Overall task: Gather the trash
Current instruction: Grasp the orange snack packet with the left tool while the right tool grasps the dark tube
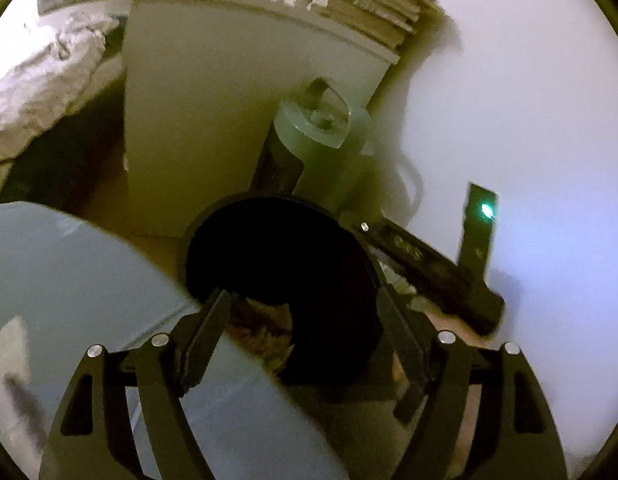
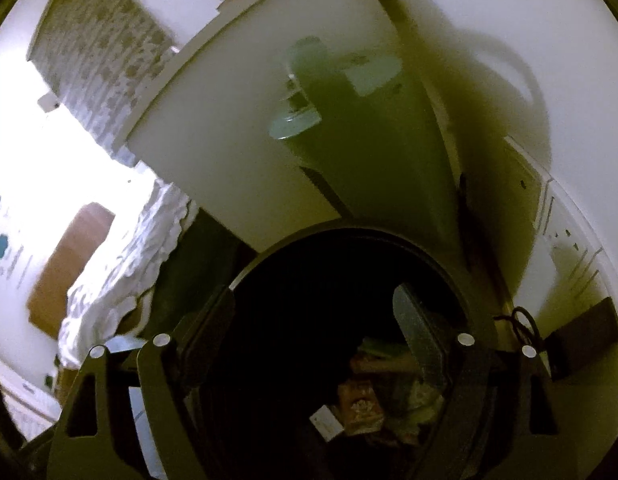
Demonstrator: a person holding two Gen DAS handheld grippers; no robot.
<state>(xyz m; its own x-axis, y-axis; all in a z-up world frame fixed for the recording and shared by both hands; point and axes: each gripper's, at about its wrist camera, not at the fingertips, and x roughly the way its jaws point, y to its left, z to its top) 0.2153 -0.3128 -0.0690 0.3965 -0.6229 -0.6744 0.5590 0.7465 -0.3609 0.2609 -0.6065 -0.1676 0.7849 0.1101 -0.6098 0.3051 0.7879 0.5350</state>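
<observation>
Two grippers, one black bin, one room corner; items listed near to far.

Left wrist view:
- Left gripper (image 1: 305, 312), lower centre: jaws spread wide, nothing between the pads. Fingertips sit at the near rim of the bin.
- Pale blue-grey cloth (image 1: 81, 288), lower left, partly under the left finger; what it belongs to cannot be told.
- Bin (image 1: 277, 252), round and black, centre of frame. Brownish trash (image 1: 261, 328) shows inside at the near edge, between the fingers.
- Black bar (image 1: 433, 264), right of the bin, lying slantwise along the wall foot.
- Dark upright strip with a green light (image 1: 483, 220), centre right, against the wall.
- Pale green cylinder (image 1: 321, 140), just behind the bin, with a dark ribbed part below it.
- White cabinet (image 1: 229, 92), upper centre, with stacked flat items (image 1: 373, 12) on top.
- Crumpled bedding (image 1: 45, 76), upper left.

Right wrist view:
- Right gripper (image 2: 313, 320), lower centre: jaws wide, pads holding nothing, poised over the bin mouth.
- Bin interior (image 2: 349, 280), dark; trash lies at the bottom, including a small white box (image 2: 327, 422) and brown packaging (image 2: 359, 404).
- Dark block with a black cable (image 2: 585, 336), lower right.
- White cabinet, centre, in shadow.
- Bedding, centre left; brown panel (image 2: 69, 264) beyond it at far left.
</observation>
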